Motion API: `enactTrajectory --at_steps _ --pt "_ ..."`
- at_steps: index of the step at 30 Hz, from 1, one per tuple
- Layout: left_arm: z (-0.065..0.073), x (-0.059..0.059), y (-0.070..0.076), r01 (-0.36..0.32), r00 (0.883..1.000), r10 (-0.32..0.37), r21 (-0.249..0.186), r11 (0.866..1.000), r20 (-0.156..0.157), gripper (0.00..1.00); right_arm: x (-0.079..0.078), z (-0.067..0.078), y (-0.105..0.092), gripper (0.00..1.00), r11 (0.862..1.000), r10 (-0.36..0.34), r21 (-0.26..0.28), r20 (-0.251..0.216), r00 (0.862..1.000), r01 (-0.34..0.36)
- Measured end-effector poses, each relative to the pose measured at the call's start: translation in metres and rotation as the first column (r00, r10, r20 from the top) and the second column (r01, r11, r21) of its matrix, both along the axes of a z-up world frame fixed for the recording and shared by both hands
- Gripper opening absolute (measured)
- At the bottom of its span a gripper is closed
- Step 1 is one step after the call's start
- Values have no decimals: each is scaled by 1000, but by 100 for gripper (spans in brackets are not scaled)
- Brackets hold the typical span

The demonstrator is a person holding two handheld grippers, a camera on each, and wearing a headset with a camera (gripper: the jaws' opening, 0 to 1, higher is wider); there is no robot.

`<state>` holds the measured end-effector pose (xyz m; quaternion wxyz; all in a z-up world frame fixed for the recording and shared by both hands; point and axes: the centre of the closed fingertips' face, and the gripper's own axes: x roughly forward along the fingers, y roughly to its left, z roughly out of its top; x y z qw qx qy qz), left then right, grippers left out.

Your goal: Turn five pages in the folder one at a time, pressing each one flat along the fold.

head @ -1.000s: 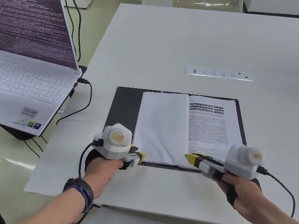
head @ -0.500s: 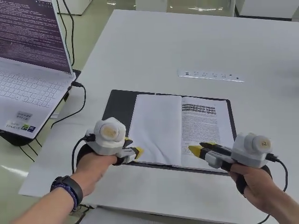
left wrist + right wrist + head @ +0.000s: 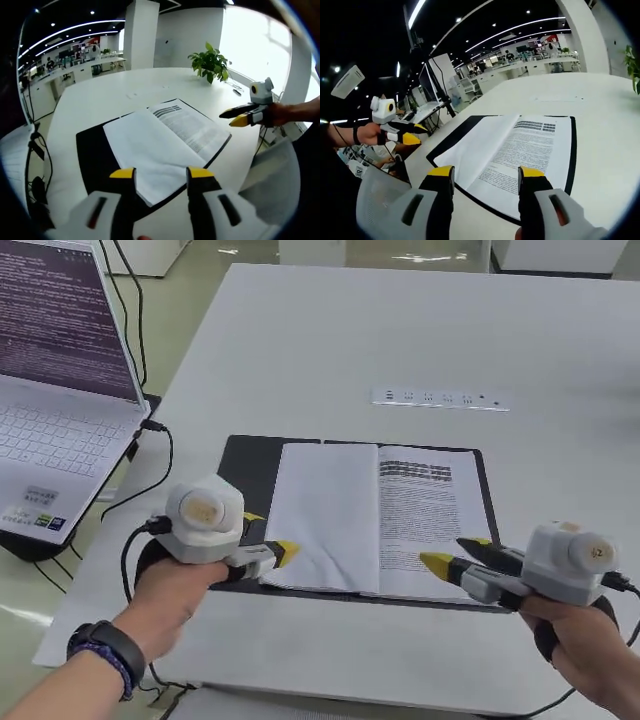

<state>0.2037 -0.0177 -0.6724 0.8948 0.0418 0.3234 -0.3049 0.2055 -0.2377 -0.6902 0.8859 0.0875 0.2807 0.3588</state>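
Folder (image 3: 250, 472) lying open on the white table (image 3: 400, 330), close to the front edge and between my two grippers. A blank page (image 3: 325, 510) lies left of the fold and a printed page (image 3: 430, 515) right of it.

Compared with a second ago, the right gripper (image 3: 456, 552) has drawn away from the foot of the fold. It now hovers over the lower part of the printed page, toward the folder's front right corner. Its jaws stand apart with nothing between them.

The left gripper (image 3: 268, 536) keeps its station at the front left corner of the blank page, its jaws likewise parted and empty. I cannot tell whether its tip touches the paper.

The pages lie as they did. No sheet is lifted, and both rest flat apart from a faint crease low on the blank page.

I read this as the pause between two turns. Pressing along the fold appears finished for the present page, and the right gripper seems placed to take the free edge of the printed page next. I cannot judge from here how many of the five turns are done.

The laptop (image 3: 50, 390) and power strip (image 3: 440, 398) stand well apart from the work.
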Motion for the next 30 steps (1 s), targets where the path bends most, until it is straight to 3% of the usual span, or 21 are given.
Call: enactTrajectory --at_steps 6,11,16,25,30 --pt "20 -10 11 -19 999 20 -19 1000 30 46 -9 14 -12 56 1000 -9 -21 43 999 10" --pt "25 -21 25 -49 998 50 -20 999 33 53 -14 17 -20 60 997 22 -78 64 998 -17" --pt "27 -32 32 -83 996 84 -30 996 33 60 -18 26 -25 62 1000 0 -29 69 998 2" --pt "38 -46 38 -130 990 132 -42 991 52 67 -38 26 -28 66 999 11 -43 60 998 -8" --pt "42 -49 38 -159 985 164 -75 984 58 74 -46 29 -32 68 1000 -1 -31 59 998 2"
